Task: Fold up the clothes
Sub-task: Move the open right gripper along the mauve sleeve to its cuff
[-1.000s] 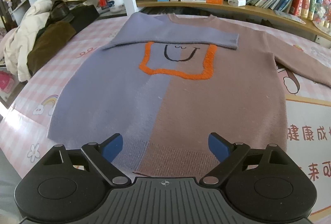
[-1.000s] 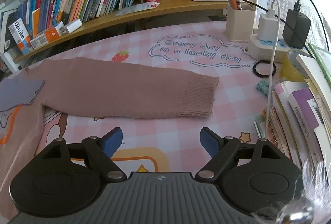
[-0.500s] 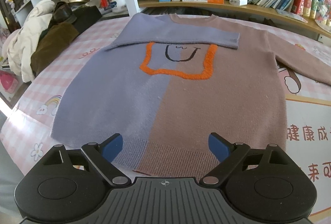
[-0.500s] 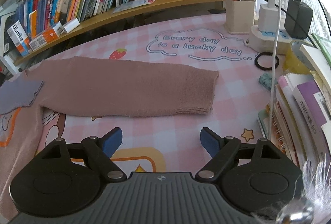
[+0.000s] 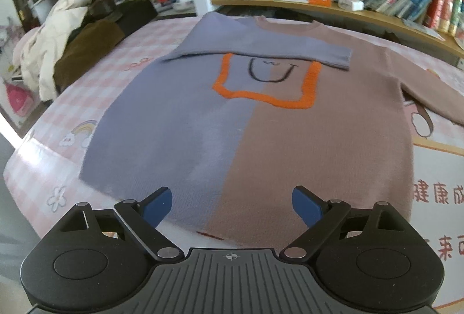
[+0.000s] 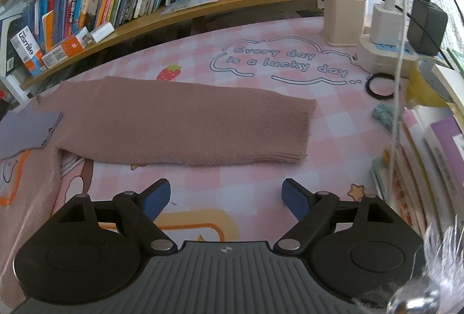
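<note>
A two-tone sweater [image 5: 261, 125] is lying flat, front up, on a pink checked table [image 6: 261, 53], its neck toward the bookshelf [image 5: 377, 12]. The lilac sleeve [image 5: 261, 50] is lying folded across the chest, its cuff reaching just over the brown half, which suggests the fold is under way with one side done. The brown sleeve [image 6: 185, 122] is stretching out straight to the side, flat on the table and ready, it seems, to be crossed over in turn.

The left tongs [image 5: 232, 205] are hovering wide and empty above the hem, pointing down along the seam where the two colours meet. The right tongs [image 6: 226, 198] are standing wide too, holding nothing, tilting down over bare table just short of the brown sleeve, cuff [image 6: 301, 128] ahead to the right. Taking the sleeve near that cuff looks like the likely next step. A charger cable [image 6: 397, 76] and book stacks [image 6: 435, 163] are crowding the table's right edge, close to the cuff.
</note>
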Tool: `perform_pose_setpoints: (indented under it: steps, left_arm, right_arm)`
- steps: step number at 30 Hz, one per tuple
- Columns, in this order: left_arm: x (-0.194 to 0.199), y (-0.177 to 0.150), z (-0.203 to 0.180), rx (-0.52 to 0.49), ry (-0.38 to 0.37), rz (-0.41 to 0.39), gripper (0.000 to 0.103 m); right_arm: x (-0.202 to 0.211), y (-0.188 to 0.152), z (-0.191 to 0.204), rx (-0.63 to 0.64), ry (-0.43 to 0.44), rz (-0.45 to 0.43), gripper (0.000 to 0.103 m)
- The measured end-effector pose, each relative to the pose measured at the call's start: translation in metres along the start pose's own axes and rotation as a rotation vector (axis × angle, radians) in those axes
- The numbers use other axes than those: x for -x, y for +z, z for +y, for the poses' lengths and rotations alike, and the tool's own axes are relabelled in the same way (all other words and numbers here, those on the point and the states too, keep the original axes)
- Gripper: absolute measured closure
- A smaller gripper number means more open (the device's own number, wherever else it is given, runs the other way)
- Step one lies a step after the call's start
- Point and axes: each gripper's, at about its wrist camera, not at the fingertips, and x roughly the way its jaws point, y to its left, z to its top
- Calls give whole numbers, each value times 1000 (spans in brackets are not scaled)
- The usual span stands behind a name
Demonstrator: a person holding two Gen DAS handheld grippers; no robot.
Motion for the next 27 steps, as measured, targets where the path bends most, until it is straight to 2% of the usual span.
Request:
perform_pose_setpoints:
  steps: [4, 13, 22, 27]
  left_arm:
    - [0, -3, 4, 8, 8, 6, 11]
    - [-3, -4, 5, 13, 8, 18, 11]
    - [-5, -2, 3, -1, 7, 22, 11]
    - [-5, -1, -1, -13, 6, 24, 11]
  right_arm:
    - [-4, 3, 6, 2, 7, -6, 20]
    - [1, 0, 10, -84, 90, 4, 20]
    - [8, -4, -6, -140, 70, -19, 20]
    - [7, -3, -11, -118, 24, -36, 20]
